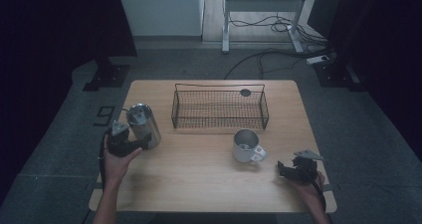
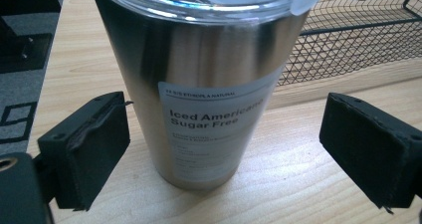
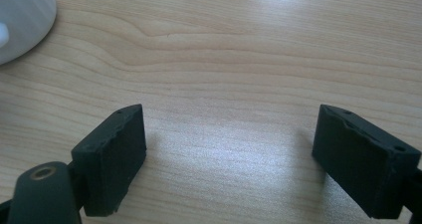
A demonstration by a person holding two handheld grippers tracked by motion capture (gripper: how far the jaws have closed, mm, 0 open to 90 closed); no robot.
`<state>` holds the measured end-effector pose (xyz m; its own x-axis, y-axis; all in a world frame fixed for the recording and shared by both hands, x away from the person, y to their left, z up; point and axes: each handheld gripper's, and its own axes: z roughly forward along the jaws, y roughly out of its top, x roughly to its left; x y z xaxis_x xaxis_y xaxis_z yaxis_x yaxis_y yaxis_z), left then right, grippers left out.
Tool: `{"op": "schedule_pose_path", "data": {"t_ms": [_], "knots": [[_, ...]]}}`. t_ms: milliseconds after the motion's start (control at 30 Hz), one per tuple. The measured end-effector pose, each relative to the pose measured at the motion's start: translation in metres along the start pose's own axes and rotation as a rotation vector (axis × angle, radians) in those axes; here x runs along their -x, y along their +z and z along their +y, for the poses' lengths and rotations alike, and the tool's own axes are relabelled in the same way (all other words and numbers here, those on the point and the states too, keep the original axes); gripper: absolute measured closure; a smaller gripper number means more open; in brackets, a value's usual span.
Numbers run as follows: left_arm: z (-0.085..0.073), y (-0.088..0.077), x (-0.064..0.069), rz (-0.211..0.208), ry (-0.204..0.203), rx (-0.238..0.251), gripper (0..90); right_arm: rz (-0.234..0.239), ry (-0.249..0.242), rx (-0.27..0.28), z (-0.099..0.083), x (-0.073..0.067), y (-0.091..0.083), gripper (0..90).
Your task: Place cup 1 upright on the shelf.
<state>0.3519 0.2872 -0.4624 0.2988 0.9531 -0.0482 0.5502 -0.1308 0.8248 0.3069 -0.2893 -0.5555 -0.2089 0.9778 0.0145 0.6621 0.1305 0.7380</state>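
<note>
Tumbler (image 2: 209, 89) stands upright on the table (image 1: 199, 184) near its left edge, clear lid on, label facing the left gripper (image 2: 224, 149). It sits left of the wire basket (image 1: 219, 109), outside it, a bit apart from the basket's left end. Left gripper is level with the tumbler's lower half, jaws apart on either side of it, visible gap at both pads (image 2: 89, 149), so nothing is clamped. Judging by that, the tumbler is either freshly set down or about to be grabbed; can't tell which from this alone

Basket looks empty apart from a small dark disc (image 1: 245, 92) at its far right corner; can't tell if the disc is in it or behind it. White mug (image 1: 246, 146) stands on the table in front of the basket's right half, handle toward the right gripper (image 1: 287, 170). Right gripper rests near the table's right front, jaws open over bare wood, holding nothing, mug well off to its side

Neither cup is in the basket; if that is the goal, both moves remain
</note>
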Motion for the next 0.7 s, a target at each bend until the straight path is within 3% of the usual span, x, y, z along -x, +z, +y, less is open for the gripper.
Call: {"op": "schedule_pose_path", "data": {"t_ms": [700], "knots": [[0.005, 0.023, -0.005, 0.026, 0.001, -0.006, 3.1, 0.000, 0.000, 0.000, 0.000, 0.000, 0.000, 13.3]]}}
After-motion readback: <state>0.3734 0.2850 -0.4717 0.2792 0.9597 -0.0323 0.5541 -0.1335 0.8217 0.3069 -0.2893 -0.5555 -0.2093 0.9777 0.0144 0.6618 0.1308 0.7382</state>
